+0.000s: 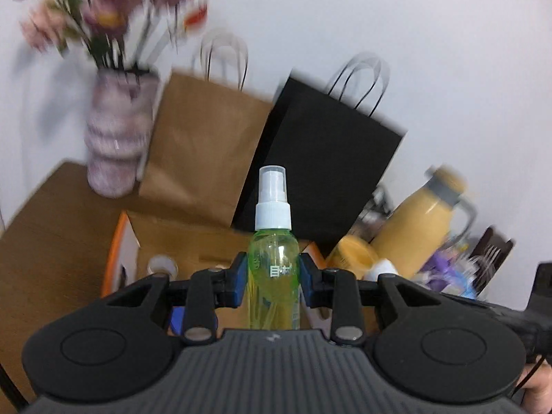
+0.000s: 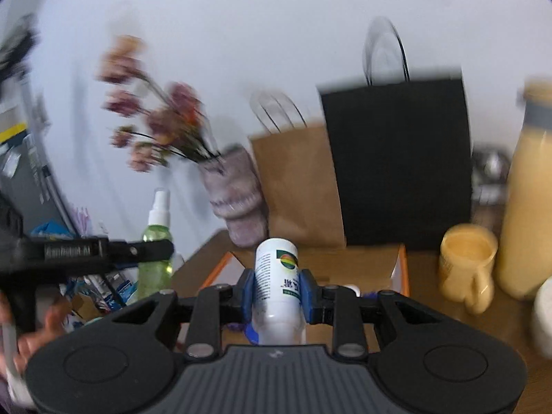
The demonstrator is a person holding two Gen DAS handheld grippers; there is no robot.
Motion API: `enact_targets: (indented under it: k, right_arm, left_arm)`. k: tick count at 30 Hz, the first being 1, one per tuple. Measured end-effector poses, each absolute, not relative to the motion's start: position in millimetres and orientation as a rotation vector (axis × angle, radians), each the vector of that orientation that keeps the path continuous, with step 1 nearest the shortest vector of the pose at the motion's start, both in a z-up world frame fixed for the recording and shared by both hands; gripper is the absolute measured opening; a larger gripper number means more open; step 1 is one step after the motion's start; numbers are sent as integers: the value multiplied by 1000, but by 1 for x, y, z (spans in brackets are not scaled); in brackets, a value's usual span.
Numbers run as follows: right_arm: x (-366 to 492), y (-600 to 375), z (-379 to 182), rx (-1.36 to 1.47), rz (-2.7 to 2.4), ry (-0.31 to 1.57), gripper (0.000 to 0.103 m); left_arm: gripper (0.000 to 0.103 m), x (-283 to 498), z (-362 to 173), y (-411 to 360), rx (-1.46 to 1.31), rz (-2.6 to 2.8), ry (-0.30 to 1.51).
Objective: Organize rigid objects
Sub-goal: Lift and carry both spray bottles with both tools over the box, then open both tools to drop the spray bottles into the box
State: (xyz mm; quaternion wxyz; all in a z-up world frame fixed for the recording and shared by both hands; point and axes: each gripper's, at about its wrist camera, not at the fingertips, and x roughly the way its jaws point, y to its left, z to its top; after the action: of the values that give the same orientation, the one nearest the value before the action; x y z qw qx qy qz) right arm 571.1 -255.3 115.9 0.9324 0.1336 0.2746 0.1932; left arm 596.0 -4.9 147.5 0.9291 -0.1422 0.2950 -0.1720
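My left gripper is shut on a green spray bottle with a white pump top, held upright above an open cardboard box with orange edges. My right gripper is shut on a white pill bottle with a green label, held upright over the same box. The left gripper and its green spray bottle also show at the left of the right wrist view.
A brown paper bag, a black paper bag and a vase of pink flowers stand behind the box on a wooden table. A yellow jug and yellow mug stand at the right among clutter.
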Motion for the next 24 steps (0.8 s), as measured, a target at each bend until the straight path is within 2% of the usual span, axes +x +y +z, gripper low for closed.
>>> enact_targets:
  k: [5,12,16,18,19,20,21,24]
  right_arm:
    - [642,-250,55,392,290,713,27]
    - [674,-237,-3,436,212,794,28]
    - [680,-241,-17,484,241,799,31]
    - [679,-241,-17,485,247,800,36]
    - [678,-242,-15,488,253,799,45]
    - [676,-243,-12,493,261,794,50]
    - [672,-245,-8,495,271,783,58]
    - [655,-249,11,461,284,740,59]
  left_arm:
    - [31,645,79,-43,-198,-327,781]
    - [32,680,21,-47,-244,-279,894]
    - [44,685,17,-40,-248,-268,894]
    - [56,681,23,-38,-226,-250,869]
    - [65,679,28,-36,-223,-241,853]
    - [77,674,33,-31,-221,-240,835]
    - [80,669,38,-27,-218,-241,820]
    - [83,651,59,-18,-165,-198,770]
